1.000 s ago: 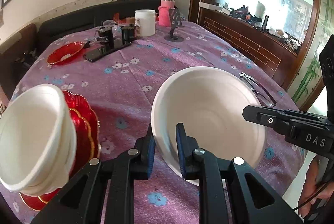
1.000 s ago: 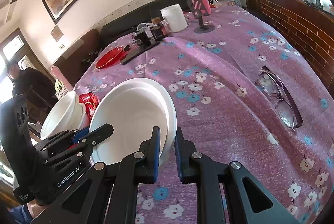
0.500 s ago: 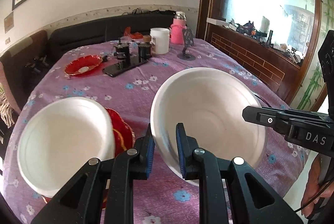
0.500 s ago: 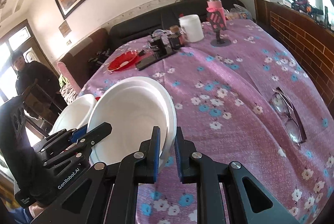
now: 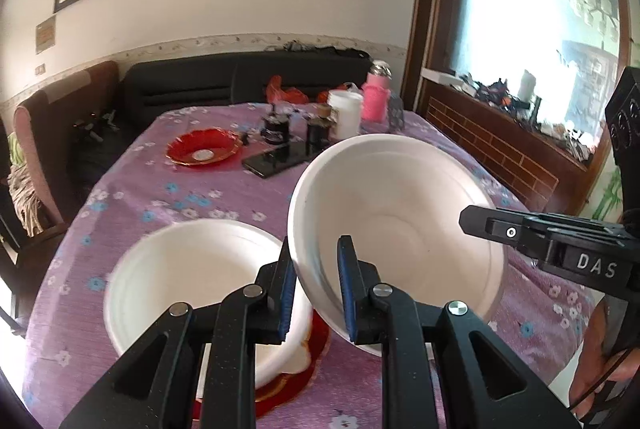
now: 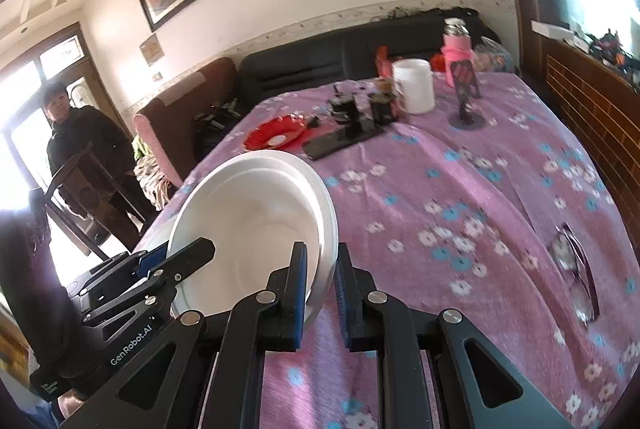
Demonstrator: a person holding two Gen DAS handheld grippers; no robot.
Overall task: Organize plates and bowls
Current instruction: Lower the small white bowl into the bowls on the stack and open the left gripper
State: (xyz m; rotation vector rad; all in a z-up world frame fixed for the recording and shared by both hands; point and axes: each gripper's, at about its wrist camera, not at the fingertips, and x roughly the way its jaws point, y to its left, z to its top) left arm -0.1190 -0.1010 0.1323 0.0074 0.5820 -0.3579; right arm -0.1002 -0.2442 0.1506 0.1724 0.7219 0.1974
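Observation:
A white bowl [image 5: 400,221] hangs tilted above the purple flowered tablecloth, held at two sides. My left gripper [image 5: 315,249] is shut on its left rim. My right gripper [image 6: 322,253] is shut on its right rim and shows in the left wrist view as a black arm [image 5: 476,220]. In the right wrist view the held bowl [image 6: 256,213] fills the middle, with the left gripper [image 6: 200,249] at its far side. A second white bowl [image 5: 192,281] rests on stacked red plates [image 5: 316,345], just below and left of the held one. Another red plate [image 5: 202,149] lies far back.
Towards the back of the table lie a black phone [image 5: 280,159], a white cup [image 5: 346,113], a pink bottle [image 5: 376,97] and a phone stand [image 6: 466,97]. Glasses [image 6: 576,269] lie at the right edge. A person [image 6: 80,149] stands left of the table.
Both grippers have risen with the white bowl and carried it left. The bowl on the red plates has come from the far left to just beneath the left gripper.

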